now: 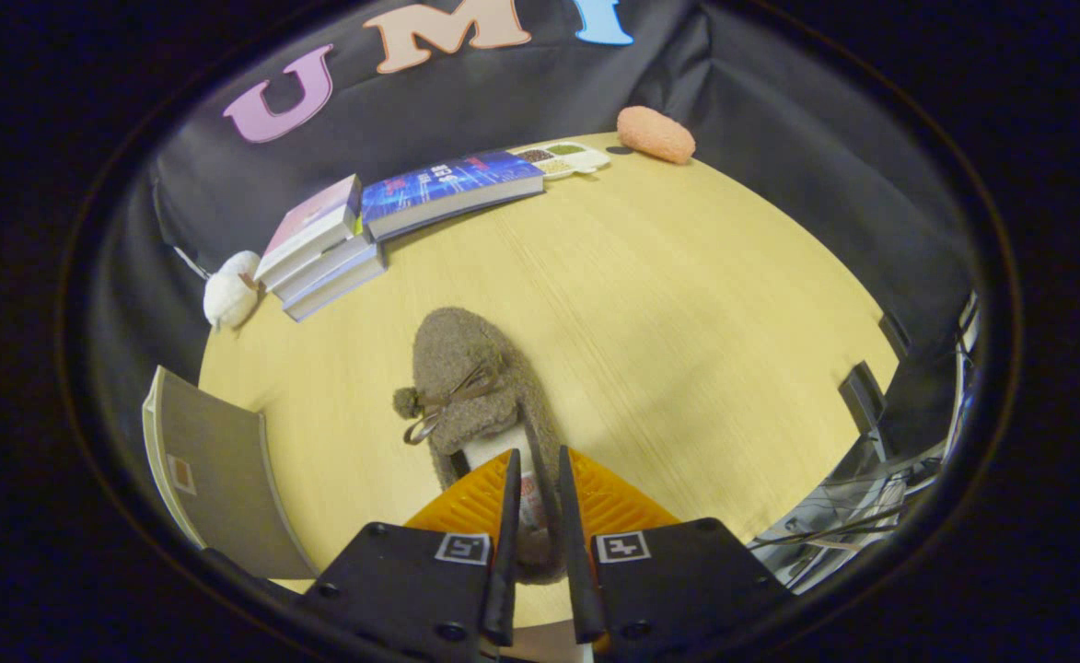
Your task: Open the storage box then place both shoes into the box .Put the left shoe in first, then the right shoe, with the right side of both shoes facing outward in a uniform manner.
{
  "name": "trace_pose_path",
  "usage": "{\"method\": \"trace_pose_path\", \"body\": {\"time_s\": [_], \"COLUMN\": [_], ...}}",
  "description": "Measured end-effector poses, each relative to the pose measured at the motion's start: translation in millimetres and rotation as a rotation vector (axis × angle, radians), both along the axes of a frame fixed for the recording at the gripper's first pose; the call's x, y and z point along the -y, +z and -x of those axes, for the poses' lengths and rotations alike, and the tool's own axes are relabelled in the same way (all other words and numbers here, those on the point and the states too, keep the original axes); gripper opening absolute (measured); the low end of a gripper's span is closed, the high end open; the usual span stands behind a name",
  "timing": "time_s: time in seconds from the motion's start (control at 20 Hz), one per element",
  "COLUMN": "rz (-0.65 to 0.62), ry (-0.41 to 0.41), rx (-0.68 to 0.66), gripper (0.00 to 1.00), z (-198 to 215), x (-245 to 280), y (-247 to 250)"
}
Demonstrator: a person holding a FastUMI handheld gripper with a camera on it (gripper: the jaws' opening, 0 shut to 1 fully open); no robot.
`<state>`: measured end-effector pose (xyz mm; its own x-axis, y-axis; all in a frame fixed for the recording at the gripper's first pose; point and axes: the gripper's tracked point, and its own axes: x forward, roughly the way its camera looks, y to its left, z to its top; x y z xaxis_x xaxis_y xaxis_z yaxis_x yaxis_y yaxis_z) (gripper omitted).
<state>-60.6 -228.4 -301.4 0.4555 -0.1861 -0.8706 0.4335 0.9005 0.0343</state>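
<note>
A fuzzy brown slipper-style shoe [466,378] with a small bow and pompom hangs above the wooden table [687,304], toe pointing away from me. My gripper [537,470] is shut on the shoe's heel-side collar, both fingers pressing the rim between them. The shoe's heel is hidden behind the fingers. To the left of the fingers stands a grey storage box panel [213,470], near the table's front edge; whether the box is open I cannot tell.
A stack of books [323,249] and a blue book [452,189] lie at the back of the table. A white plush toy [231,295] sits left of the stack. A divided snack tray [563,158] and an orange sponge-like object [656,134] sit far back. Cables and equipment [871,479] lie to the right.
</note>
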Motion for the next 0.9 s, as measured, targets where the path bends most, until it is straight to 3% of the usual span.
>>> {"method": "trace_pose_path", "body": {"time_s": [0.45,0.55,0.7,0.9], "rz": [0.012,0.015,-0.026,-0.067], "ry": [0.070,0.059,0.054,0.040], "rx": [-0.093,-0.109,-0.108,-0.085], "gripper": [0.28,0.25,0.04,0.03], "z": [-8.6,-7.3,-7.4,-7.7], "x": [2.8,3.3,0.7,-10.6], "y": [-30.7,-29.9,-34.0,-25.5]}}
